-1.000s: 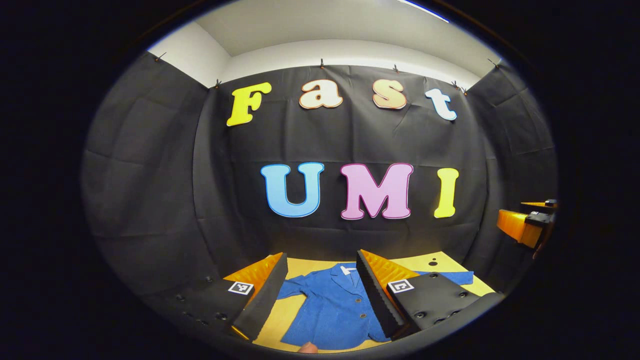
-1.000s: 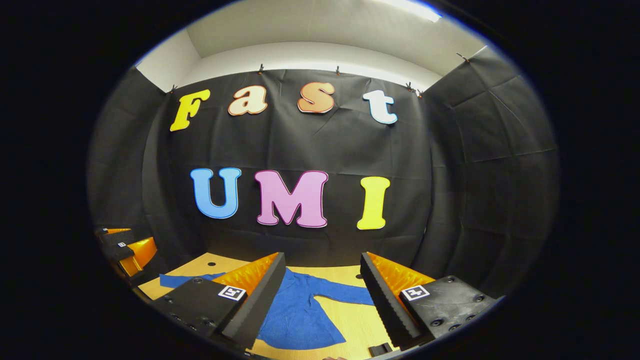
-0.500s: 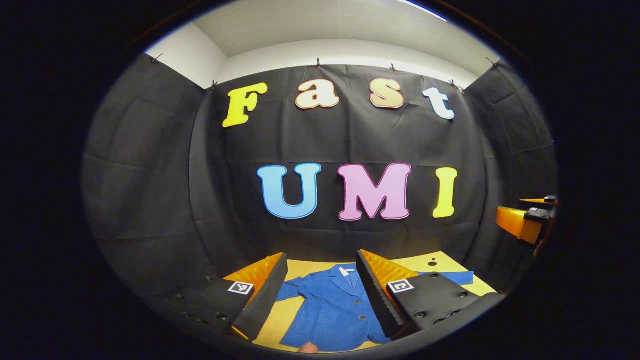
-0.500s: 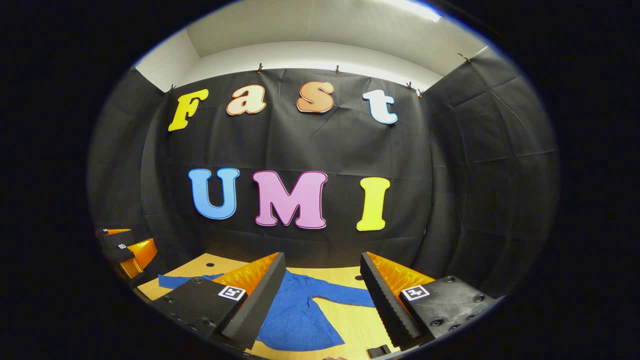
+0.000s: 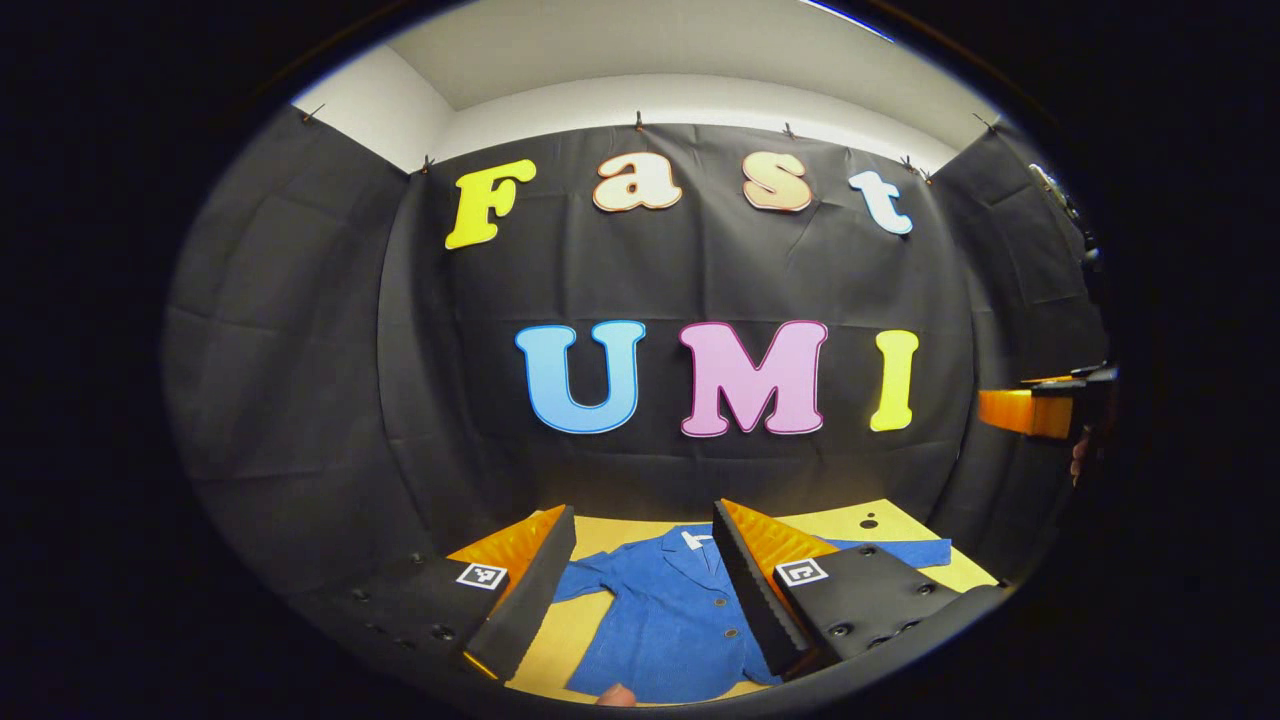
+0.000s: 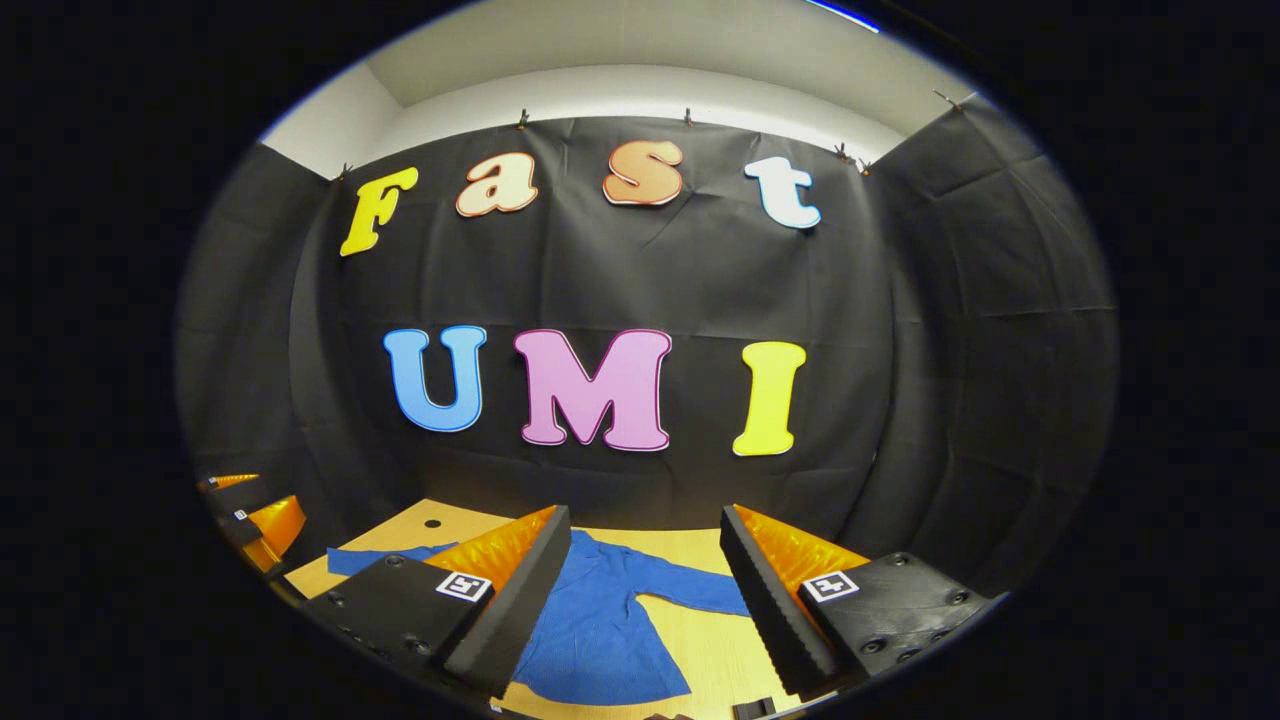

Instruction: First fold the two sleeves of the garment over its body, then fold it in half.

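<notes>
On the pale wooden tabletop (image 5: 850, 522) a blue, textured-fabric jacket with a collar and dark front buttons (image 5: 665, 610) lies spread flat, front side up, both sleeves stretched outward and unfolded. Its collar points toward the black cloth wall, its hem toward the viewer, so its body runs front to back while the sleeves span side to side. Seen from the left gripper view, the left gripper (image 5: 640, 580) hangs above it with fingers released and spread wide, the jacket body showing between them. Seen from the right gripper view, the right gripper (image 6: 645, 590) is likewise spread apart, gripping nothing, framing the jacket (image 6: 600, 630) and one sleeve (image 6: 690, 592).
</notes>
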`<act>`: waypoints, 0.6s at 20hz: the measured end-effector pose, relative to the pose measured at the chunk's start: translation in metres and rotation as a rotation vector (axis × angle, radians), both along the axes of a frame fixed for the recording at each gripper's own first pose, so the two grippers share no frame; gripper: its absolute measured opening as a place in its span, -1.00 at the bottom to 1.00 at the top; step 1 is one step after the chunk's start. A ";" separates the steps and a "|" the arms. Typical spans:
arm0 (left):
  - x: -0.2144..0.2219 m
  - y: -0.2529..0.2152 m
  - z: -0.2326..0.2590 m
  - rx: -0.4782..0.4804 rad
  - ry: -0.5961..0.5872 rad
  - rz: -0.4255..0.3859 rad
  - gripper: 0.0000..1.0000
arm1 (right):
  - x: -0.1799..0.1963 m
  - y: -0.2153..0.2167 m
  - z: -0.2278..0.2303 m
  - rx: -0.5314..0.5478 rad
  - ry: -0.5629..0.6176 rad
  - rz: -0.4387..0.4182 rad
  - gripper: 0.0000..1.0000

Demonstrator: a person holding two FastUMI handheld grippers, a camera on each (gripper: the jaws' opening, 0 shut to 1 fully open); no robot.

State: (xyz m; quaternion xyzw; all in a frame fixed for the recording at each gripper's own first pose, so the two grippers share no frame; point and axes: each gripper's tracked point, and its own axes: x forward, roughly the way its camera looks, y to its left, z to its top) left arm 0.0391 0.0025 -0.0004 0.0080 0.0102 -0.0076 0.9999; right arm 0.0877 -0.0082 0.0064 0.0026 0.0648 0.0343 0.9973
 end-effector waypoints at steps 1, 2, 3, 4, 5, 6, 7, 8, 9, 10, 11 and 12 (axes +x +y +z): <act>0.003 0.001 -0.001 0.002 0.006 -0.004 0.60 | 0.013 -0.005 0.002 0.004 0.015 0.007 0.93; 0.005 0.004 -0.003 0.001 0.012 -0.008 0.60 | 0.024 -0.010 0.001 0.028 0.052 0.009 0.93; 0.007 0.005 -0.004 -0.001 0.016 -0.013 0.60 | 0.038 -0.016 0.002 0.051 0.082 0.011 0.92; 0.010 0.008 -0.005 -0.003 0.017 -0.018 0.60 | 0.052 -0.026 0.001 0.058 0.107 0.002 0.94; 0.012 0.009 -0.007 -0.003 0.020 -0.024 0.60 | 0.066 -0.036 -0.003 0.051 0.130 0.001 0.92; 0.014 0.011 -0.009 -0.002 0.023 -0.028 0.60 | 0.076 -0.051 -0.017 0.052 0.200 -0.020 0.93; 0.017 0.013 -0.011 0.003 0.026 -0.029 0.60 | 0.088 -0.062 -0.022 0.054 0.229 -0.029 0.92; 0.020 0.015 -0.013 0.007 0.029 -0.026 0.60 | 0.100 -0.077 -0.033 0.036 0.272 -0.065 0.93; 0.022 0.015 -0.014 0.006 0.033 -0.028 0.60 | 0.112 -0.091 -0.041 0.012 0.298 -0.084 0.93; 0.024 0.014 -0.017 0.001 0.041 -0.028 0.60 | 0.122 -0.105 -0.057 -0.001 0.339 -0.100 0.92; 0.028 0.014 -0.020 -0.003 0.050 -0.029 0.60 | 0.130 -0.116 -0.070 -0.005 0.380 -0.111 0.92; 0.032 0.013 -0.021 -0.005 0.059 -0.024 0.60 | 0.137 -0.127 -0.083 0.009 0.436 -0.119 0.94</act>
